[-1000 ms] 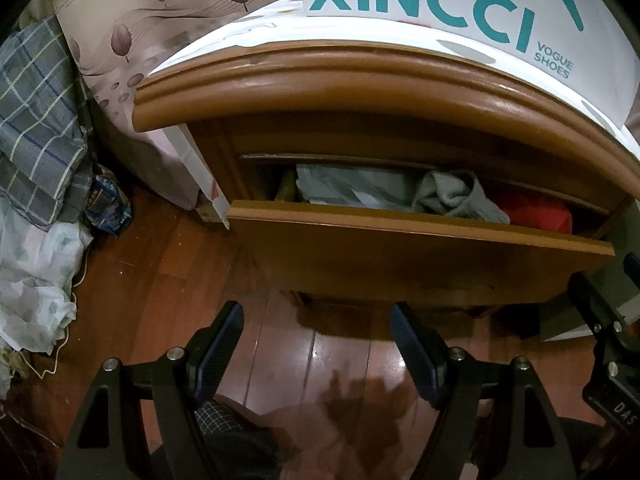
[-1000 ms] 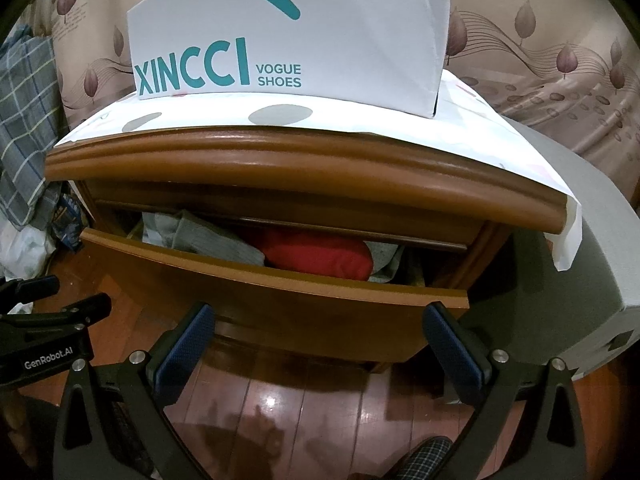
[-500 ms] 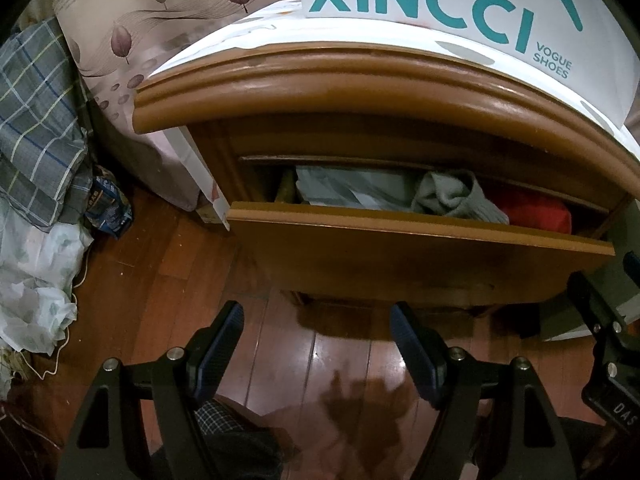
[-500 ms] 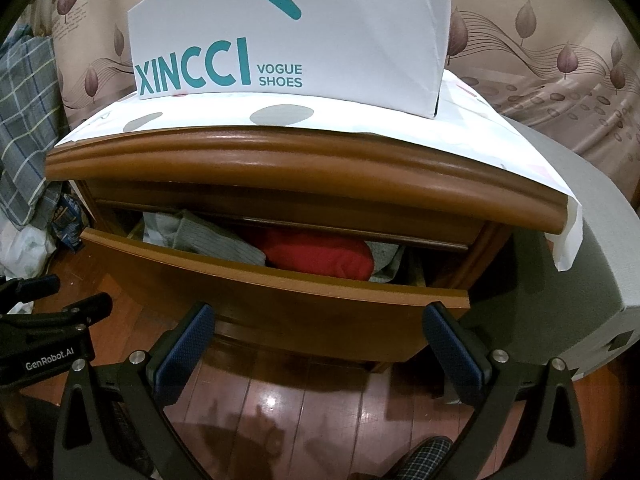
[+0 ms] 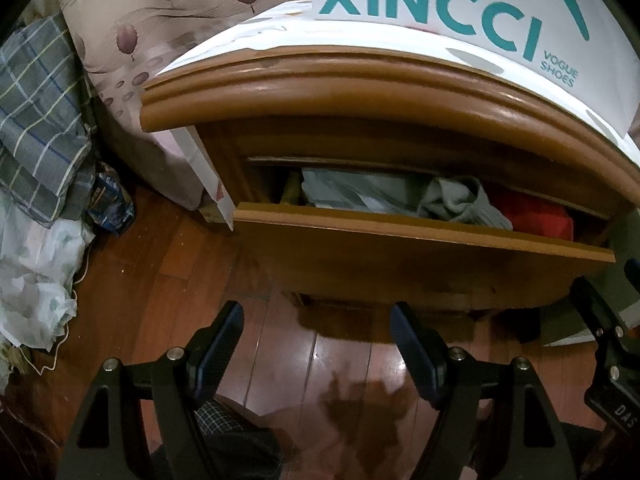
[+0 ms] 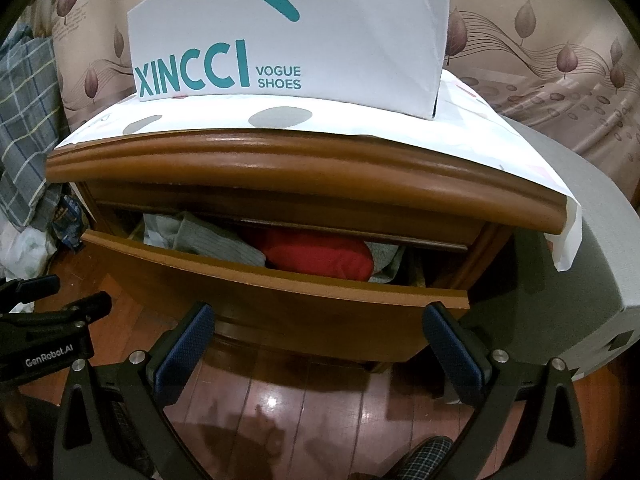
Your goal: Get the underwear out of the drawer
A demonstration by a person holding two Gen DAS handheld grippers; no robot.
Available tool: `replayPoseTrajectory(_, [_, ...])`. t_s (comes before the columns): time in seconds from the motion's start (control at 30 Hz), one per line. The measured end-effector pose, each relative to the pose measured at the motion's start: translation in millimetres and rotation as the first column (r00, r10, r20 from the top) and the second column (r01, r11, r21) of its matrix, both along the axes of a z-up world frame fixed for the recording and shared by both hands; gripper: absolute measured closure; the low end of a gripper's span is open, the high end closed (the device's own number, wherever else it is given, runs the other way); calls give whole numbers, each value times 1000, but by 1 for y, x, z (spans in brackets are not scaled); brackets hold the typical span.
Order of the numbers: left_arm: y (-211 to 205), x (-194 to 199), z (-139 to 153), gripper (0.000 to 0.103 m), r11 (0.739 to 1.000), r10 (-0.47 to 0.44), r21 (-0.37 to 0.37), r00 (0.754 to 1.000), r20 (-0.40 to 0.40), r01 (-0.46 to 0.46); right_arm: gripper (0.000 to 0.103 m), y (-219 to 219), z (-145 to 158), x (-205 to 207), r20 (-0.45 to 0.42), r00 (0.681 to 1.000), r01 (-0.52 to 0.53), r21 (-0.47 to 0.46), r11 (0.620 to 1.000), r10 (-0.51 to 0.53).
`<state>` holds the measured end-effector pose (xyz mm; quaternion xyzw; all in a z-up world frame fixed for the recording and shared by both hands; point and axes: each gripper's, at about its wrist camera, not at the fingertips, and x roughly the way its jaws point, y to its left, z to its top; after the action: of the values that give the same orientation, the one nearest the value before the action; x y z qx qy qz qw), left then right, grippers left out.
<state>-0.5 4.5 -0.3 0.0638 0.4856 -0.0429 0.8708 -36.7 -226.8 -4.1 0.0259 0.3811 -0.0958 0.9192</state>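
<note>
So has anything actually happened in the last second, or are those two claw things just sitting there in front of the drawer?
Nothing visibly changed. The left gripper and right gripper hang open above the floor in front of the half-open drawer, holding nothing. The grey garment and red garment lie inside exactly as before.
</note>
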Motion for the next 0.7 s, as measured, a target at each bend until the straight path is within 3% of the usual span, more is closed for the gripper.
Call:
replayPoseTrajectory(0.23, [7, 2, 4, 25, 998, 18, -52, 1000, -10, -19, 0, -5, 5, -2, 14, 1000, 5, 15, 1000, -6])
replayPoseTrajectory(0.5, [25, 8, 15, 25, 969, 47, -240, 998, -44, -57, 0, -21, 21, -9, 63, 997, 42, 59, 997, -46])
replayPoseTrajectory(0.6, [38, 15, 15, 25, 931, 82, -348, 992, -96, -111, 0, -27, 28, -11, 83, 995, 55, 75, 996, -61])
replayPoseTrajectory(0.7, [56, 27, 0, 25, 851, 141, -472, 966, -216, -229, 0, -36, 36, -14, 109, 991, 70, 99, 993, -80])
